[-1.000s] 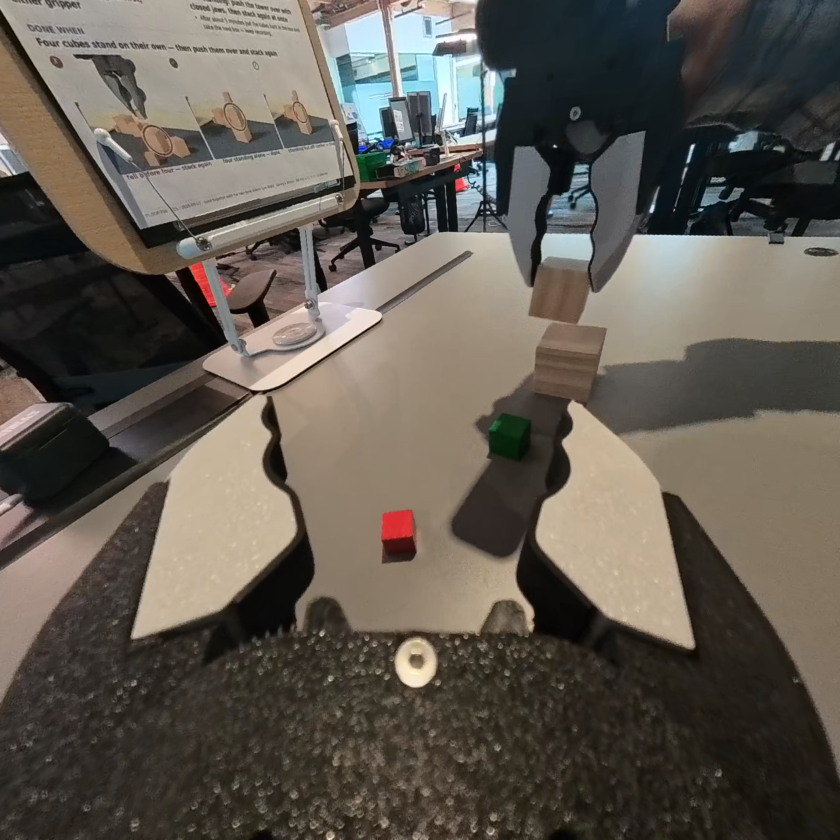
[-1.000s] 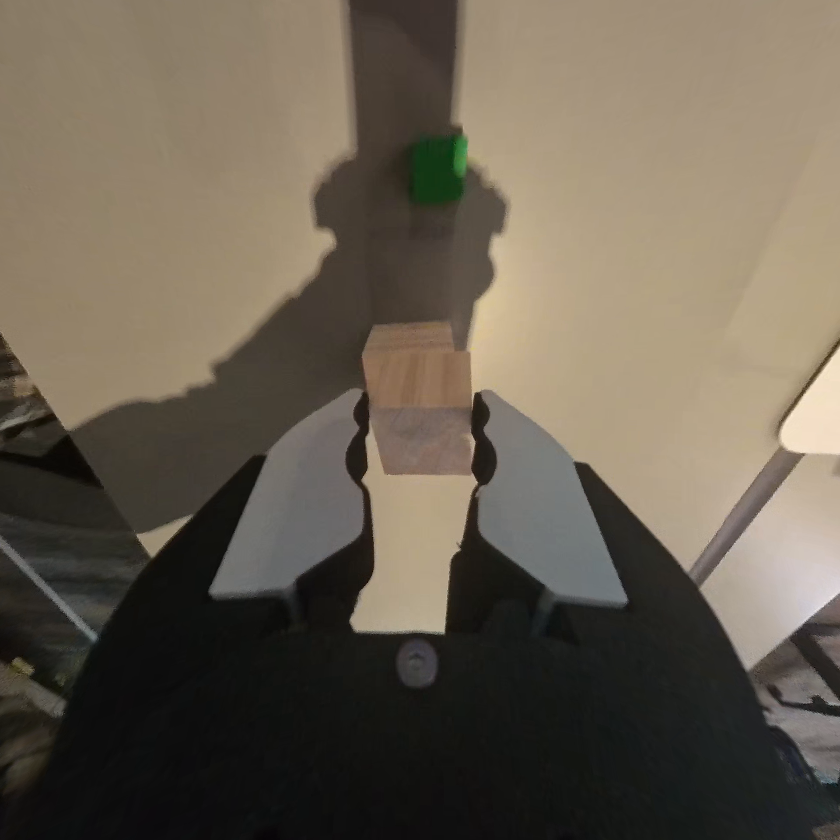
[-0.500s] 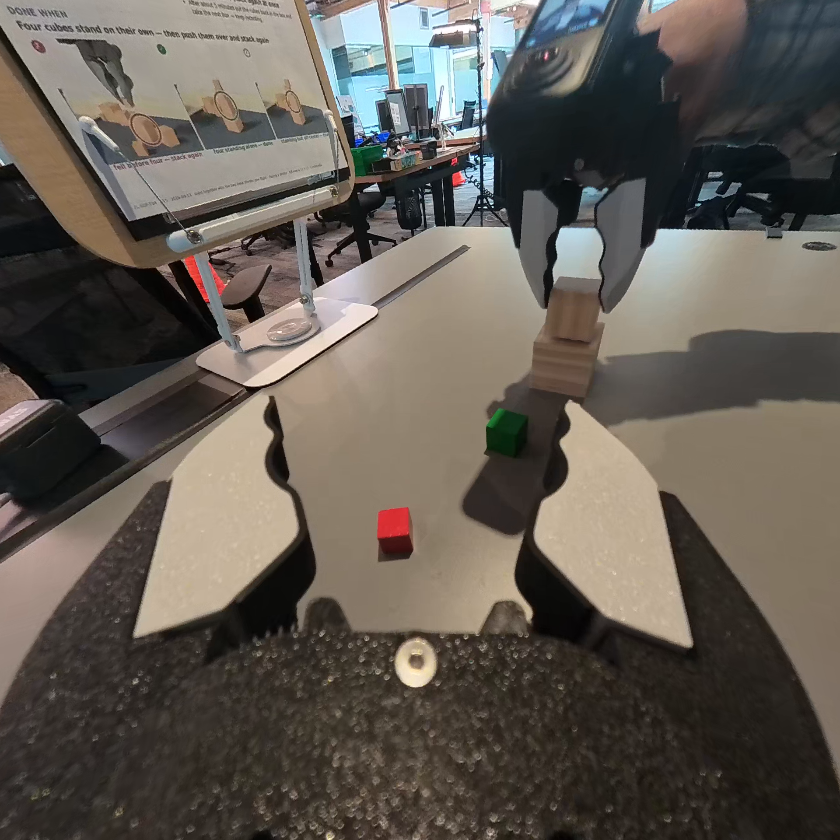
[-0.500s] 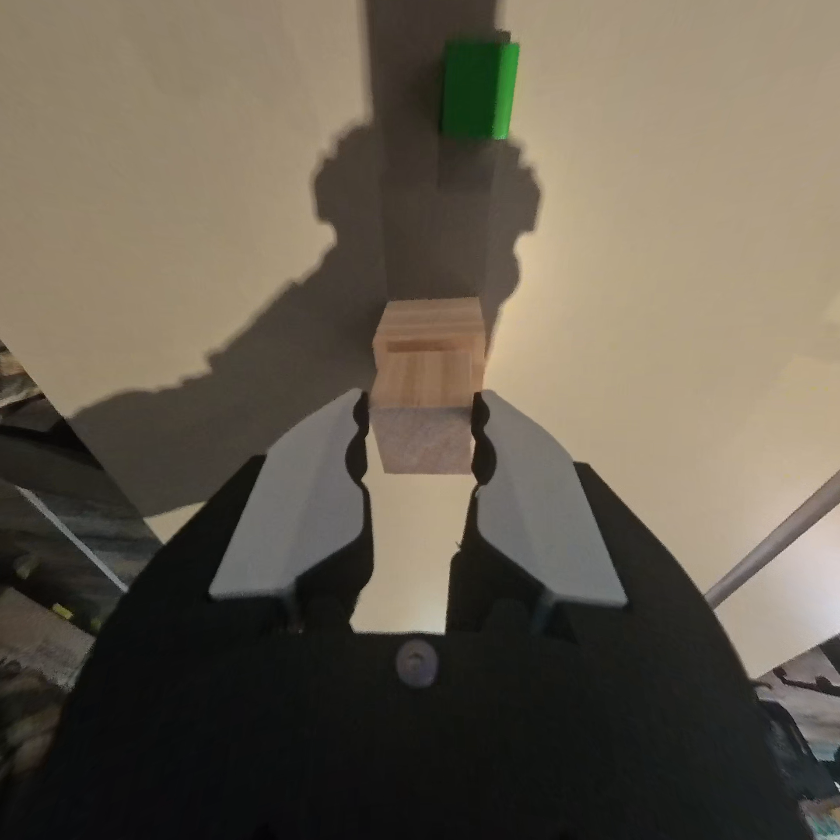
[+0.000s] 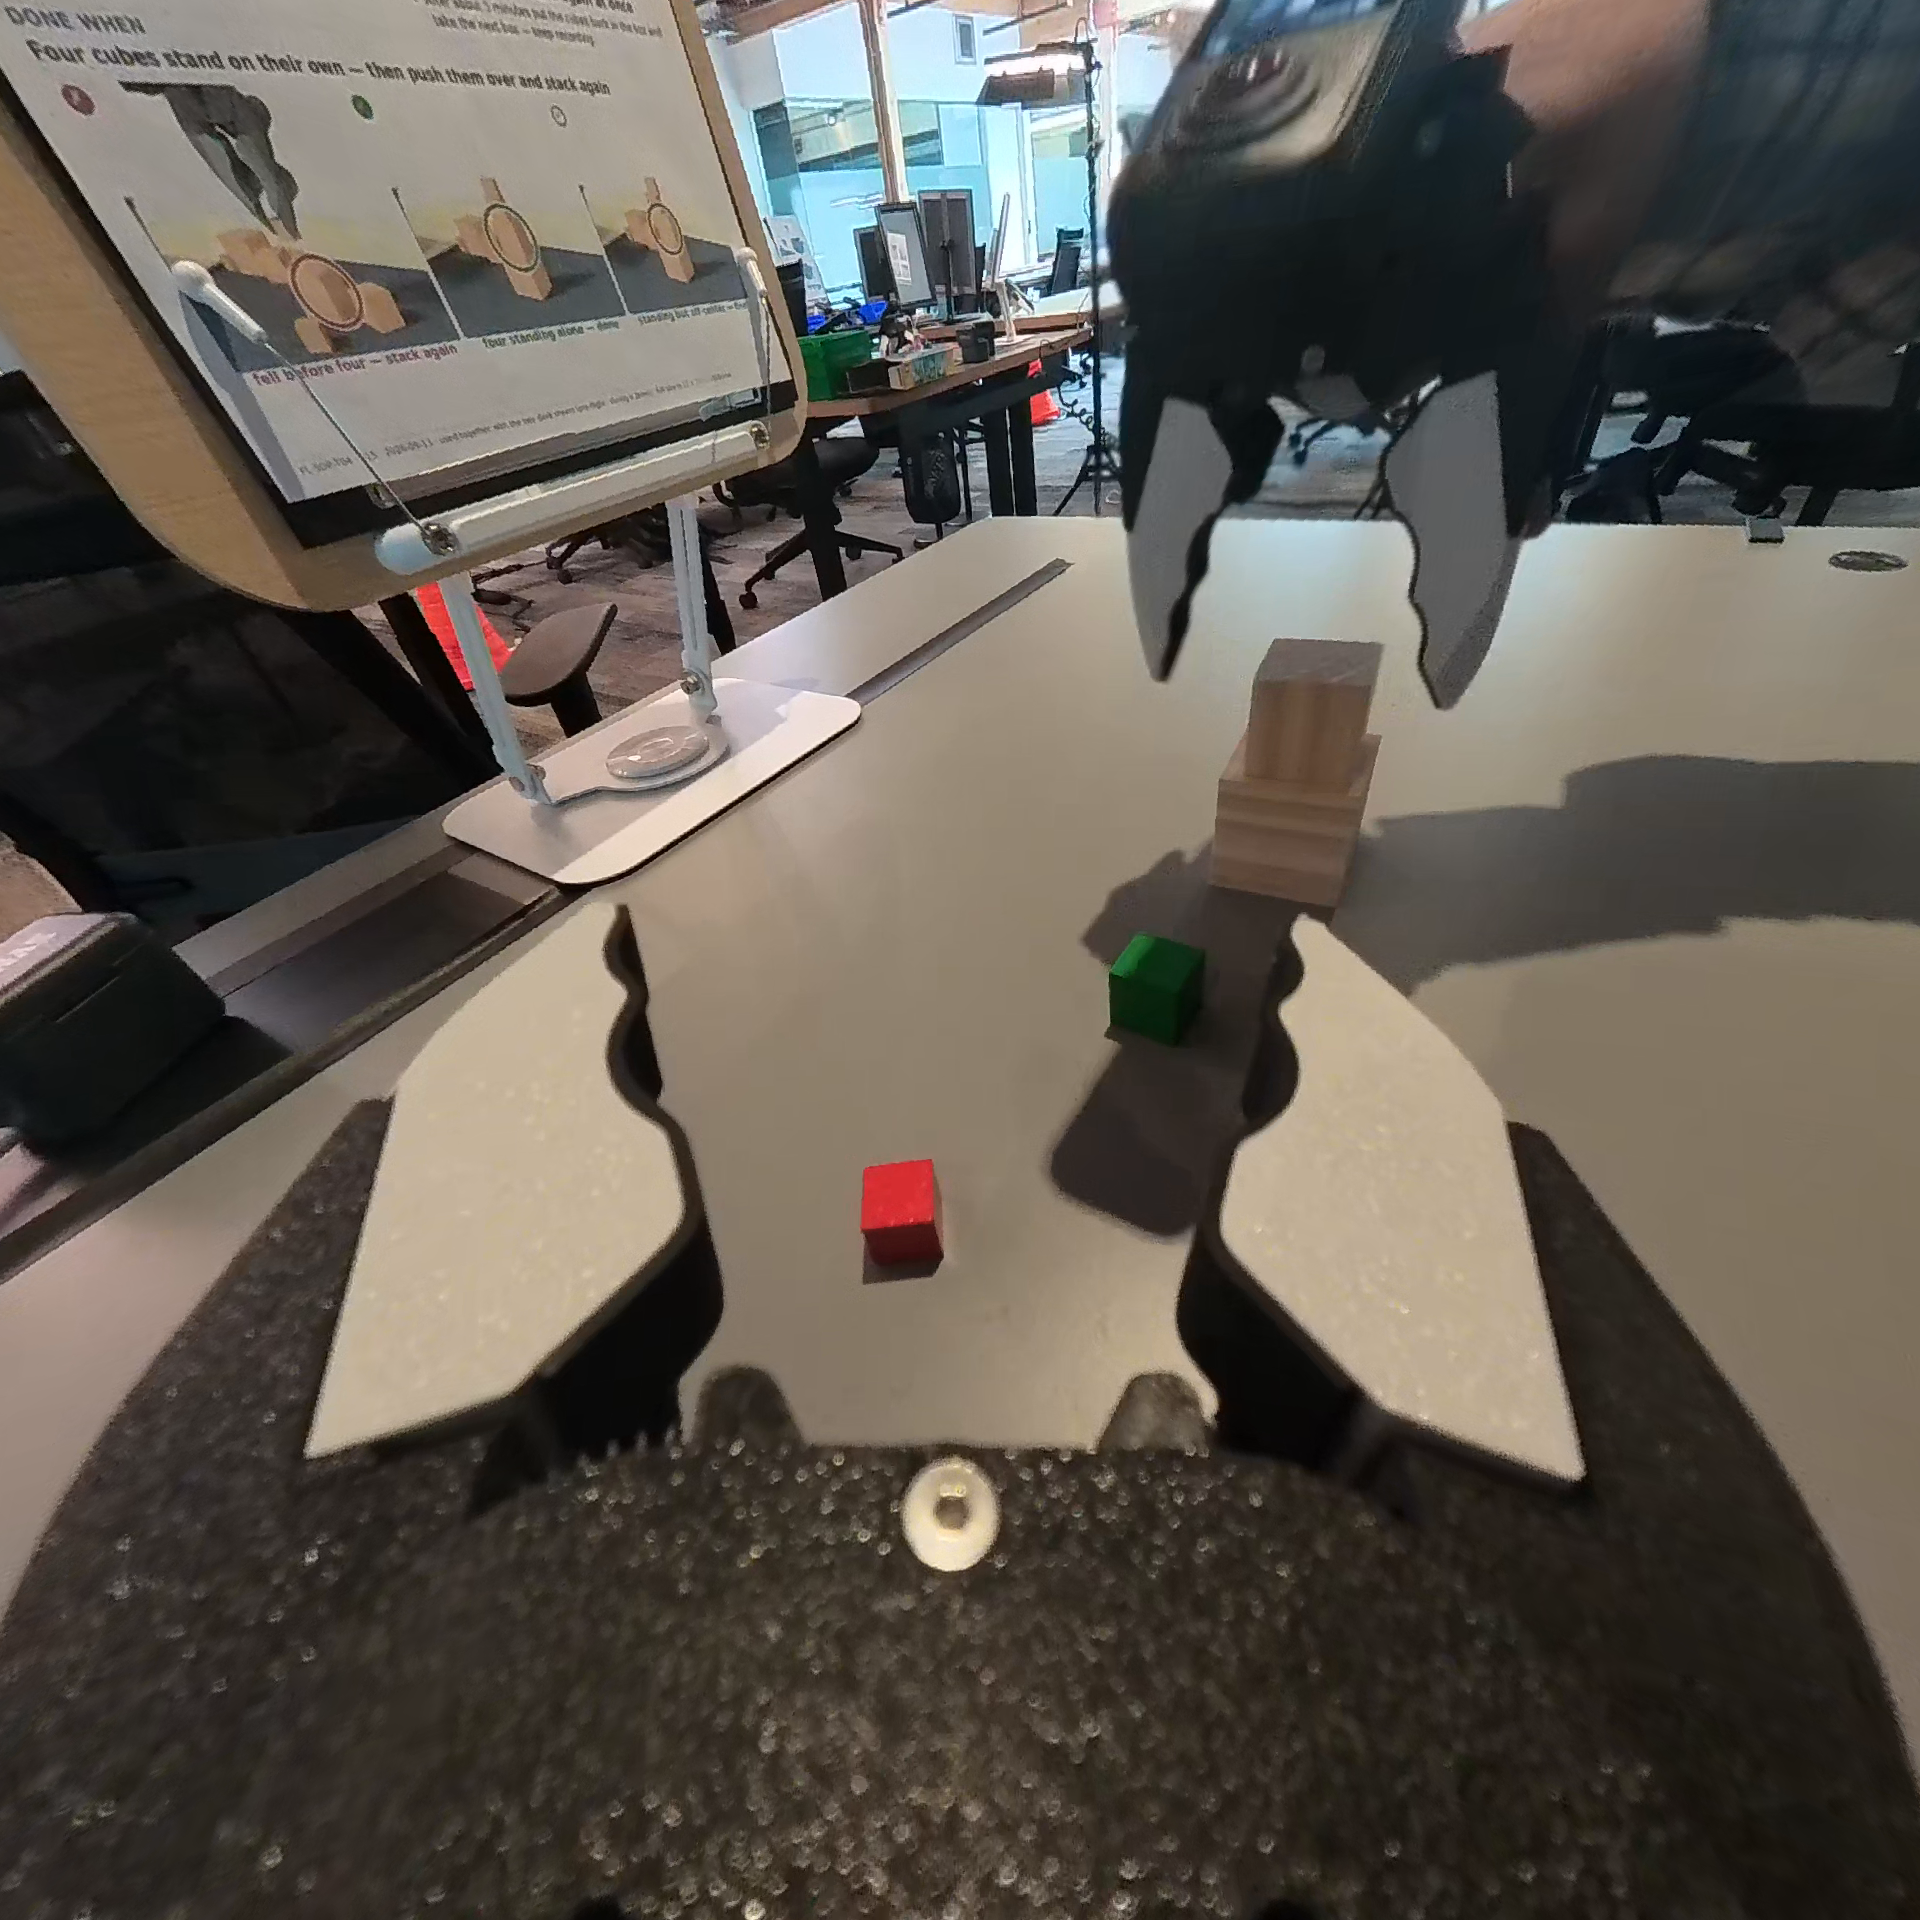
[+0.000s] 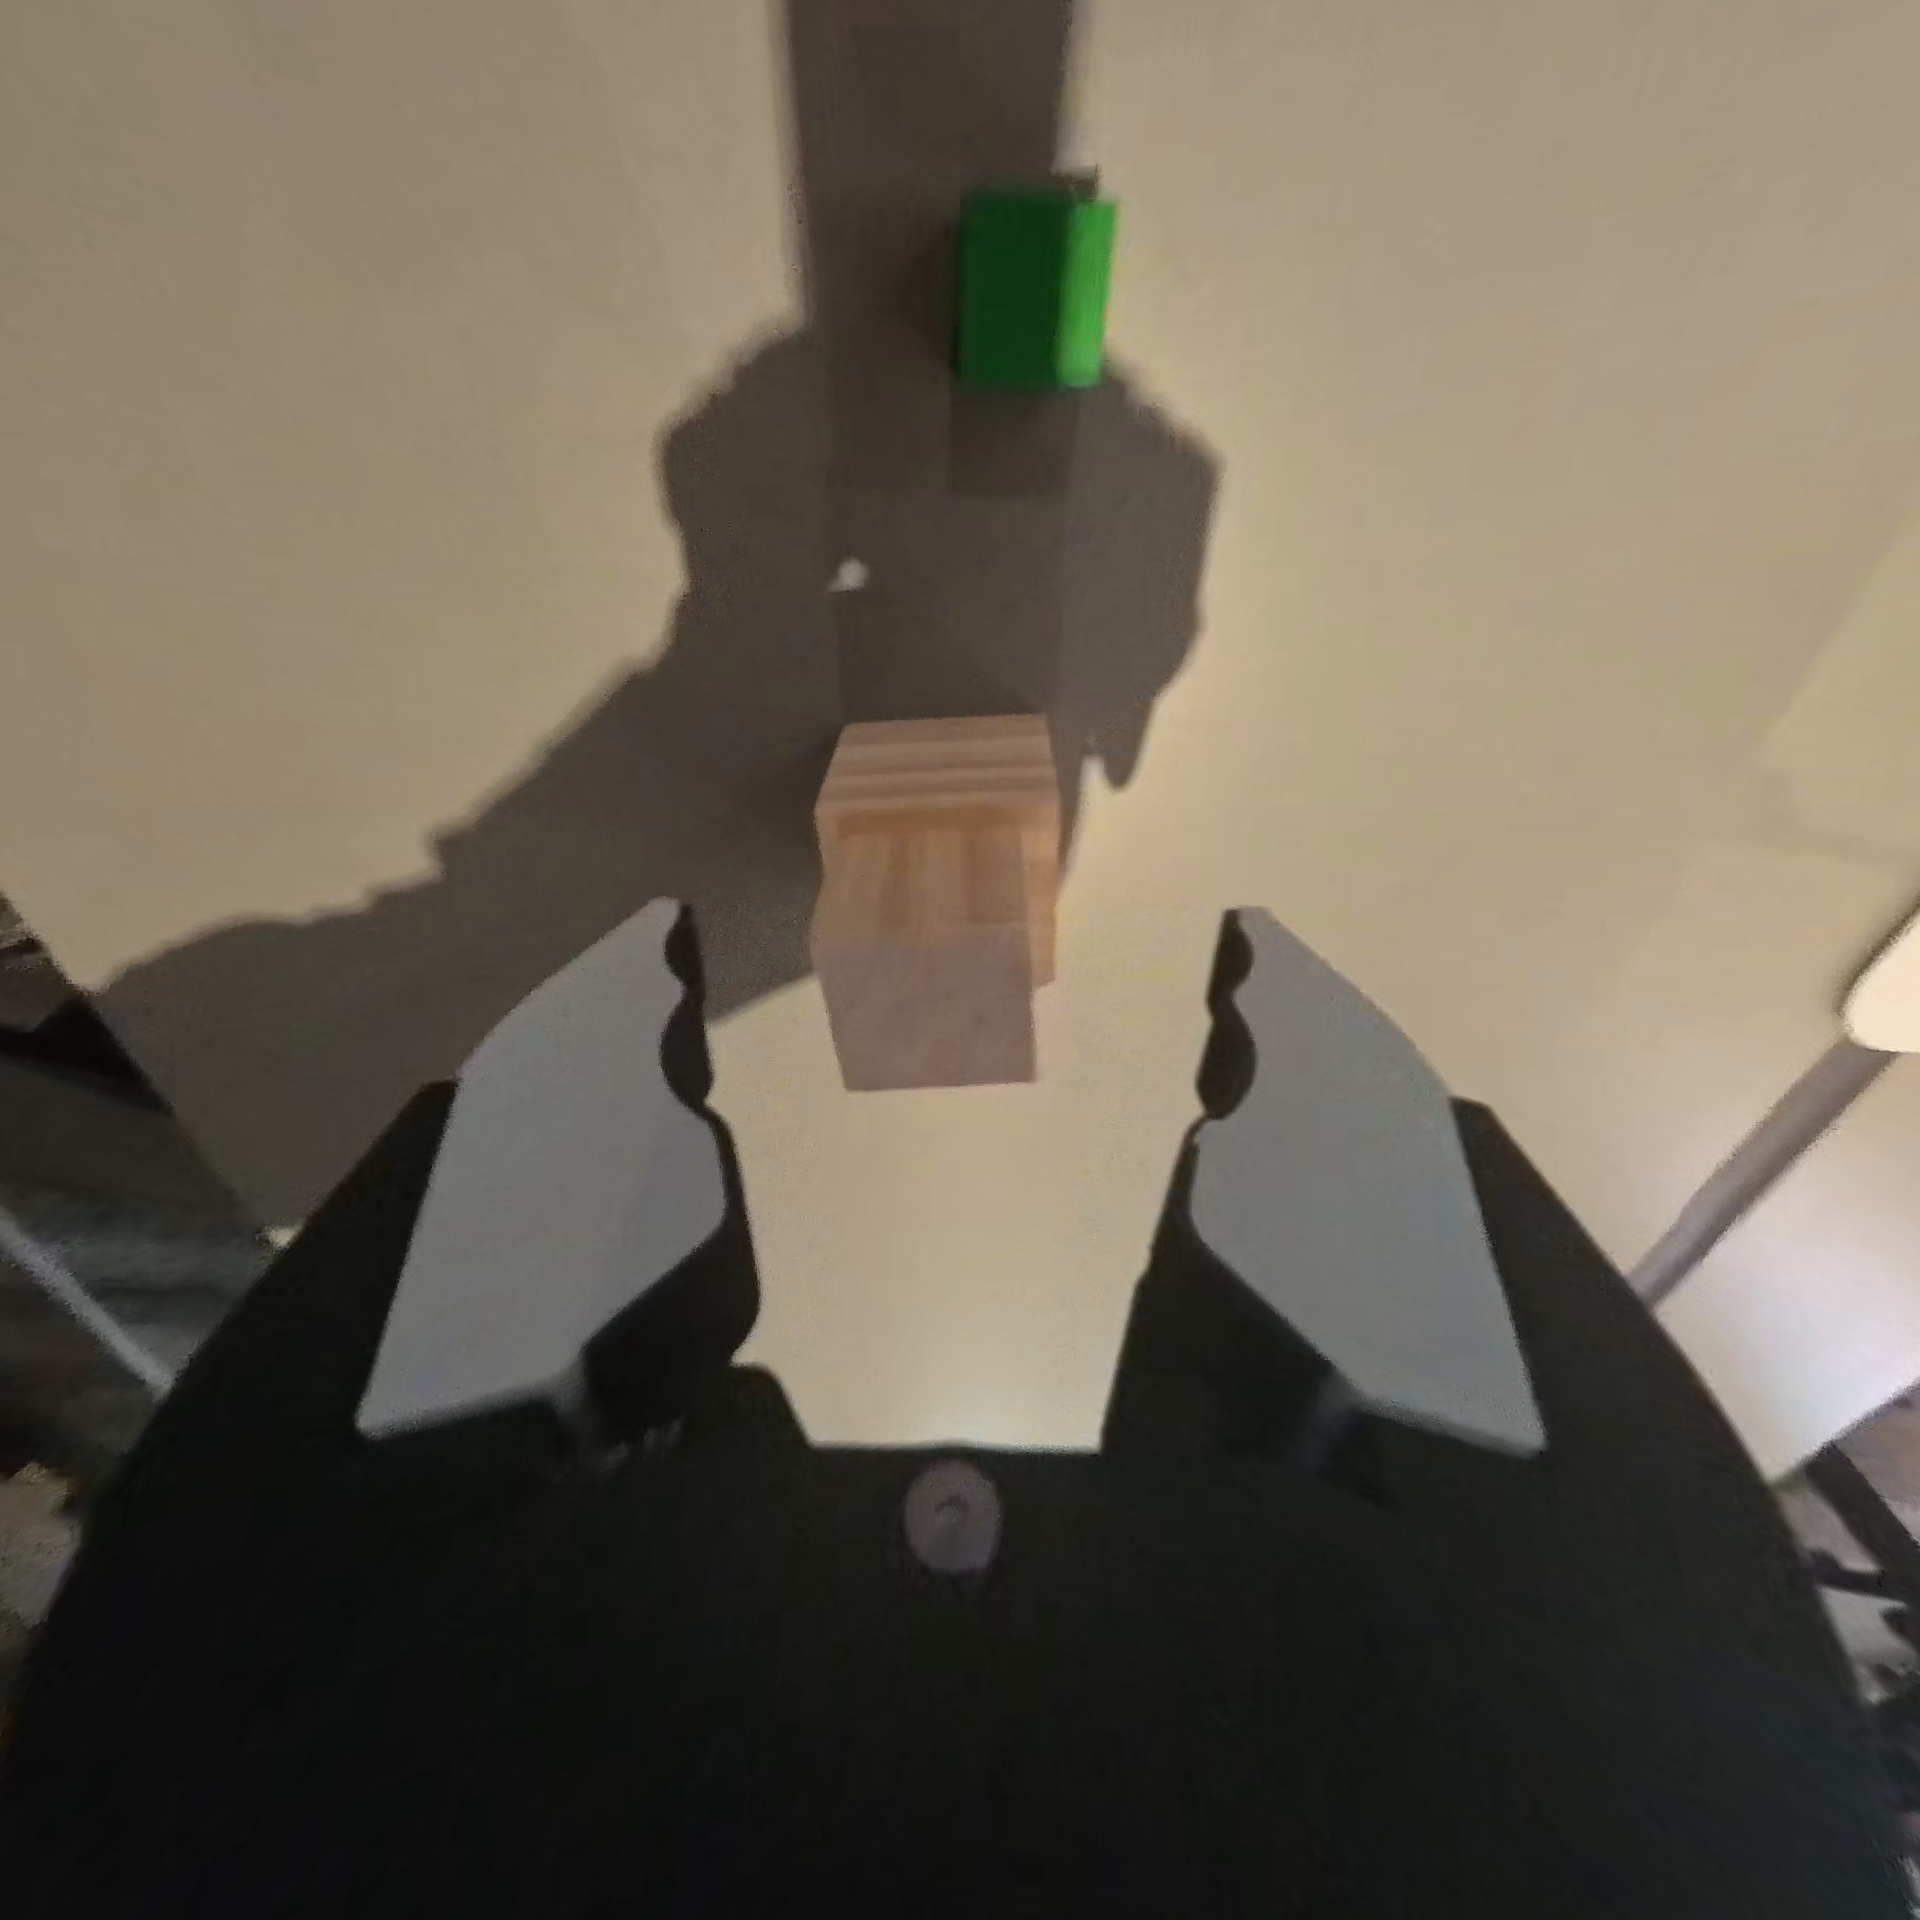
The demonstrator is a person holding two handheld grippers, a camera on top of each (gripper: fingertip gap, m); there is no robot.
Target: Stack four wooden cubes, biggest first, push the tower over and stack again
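A big plain wooden cube point(image 5: 1286, 826) stands on the grey table point(image 5: 935, 831) with a smaller plain wooden cube point(image 5: 1314, 707) resting on top of it. My right gripper point(image 5: 1304, 670) hangs open just above the small cube, its fingers apart on either side and not touching. In the right wrist view the gripper point(image 6: 951, 920) is open over the small cube point(image 6: 935, 997) and the big cube point(image 6: 940, 790). A green cube point(image 5: 1155, 985) point(image 6: 1034, 291) lies in front of the stack. A red cube point(image 5: 901, 1210) lies between the fingers of my open, empty left gripper point(image 5: 956, 925).
A document stand with an instruction sheet point(image 5: 384, 239) sits on a white base plate point(image 5: 655, 774) at the table's left back. A black case point(image 5: 94, 1018) lies beyond the left edge. Office desks and chairs fill the background.
My right gripper lowered the small wooden cube onto the big one, then opened and let it go. It now sits slightly above the cube. The left gripper has barely moved.
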